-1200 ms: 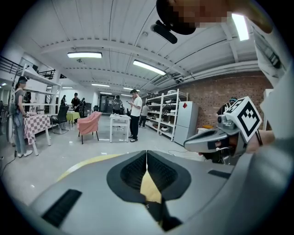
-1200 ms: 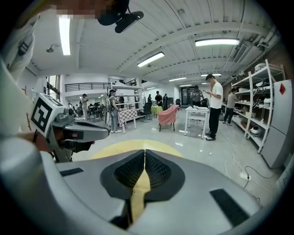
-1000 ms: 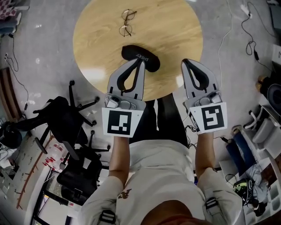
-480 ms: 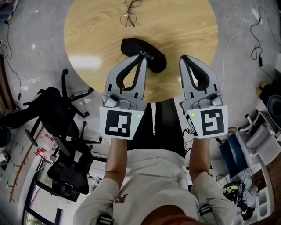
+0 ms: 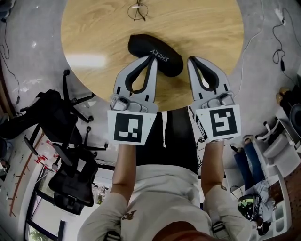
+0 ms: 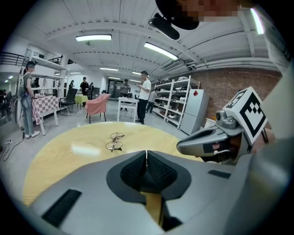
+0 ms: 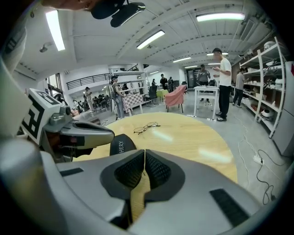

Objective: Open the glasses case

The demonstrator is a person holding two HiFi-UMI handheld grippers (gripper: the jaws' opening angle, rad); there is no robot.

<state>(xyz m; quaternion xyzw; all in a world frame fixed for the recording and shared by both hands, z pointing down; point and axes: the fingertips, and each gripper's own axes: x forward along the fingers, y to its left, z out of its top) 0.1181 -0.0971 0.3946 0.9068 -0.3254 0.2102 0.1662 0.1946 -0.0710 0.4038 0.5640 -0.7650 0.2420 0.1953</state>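
A black oval glasses case (image 5: 155,53) with white lettering lies closed on the round wooden table (image 5: 94,42); the right gripper view shows its end (image 7: 120,144). My left gripper (image 5: 153,58) hovers with its tips over the case's near edge, jaws shut and empty (image 6: 146,153). To the right of the case my right gripper (image 5: 190,60) is above the table's near edge, jaws shut with nothing between them (image 7: 144,153). A pair of thin-framed glasses (image 5: 138,9) lies farther back on the table, also visible as glasses (image 6: 114,141) and glasses (image 7: 146,127).
A black office chair (image 5: 61,122) stands on the floor to the left, below the table's edge. Cables (image 5: 277,42) and cluttered shelving (image 5: 277,160) are on the right. People stand near shelves and tables in the background (image 7: 224,82).
Both grippers have sunk toward the table and come forward; the left tips now overlap the case's near edge. The jaws stayed shut.
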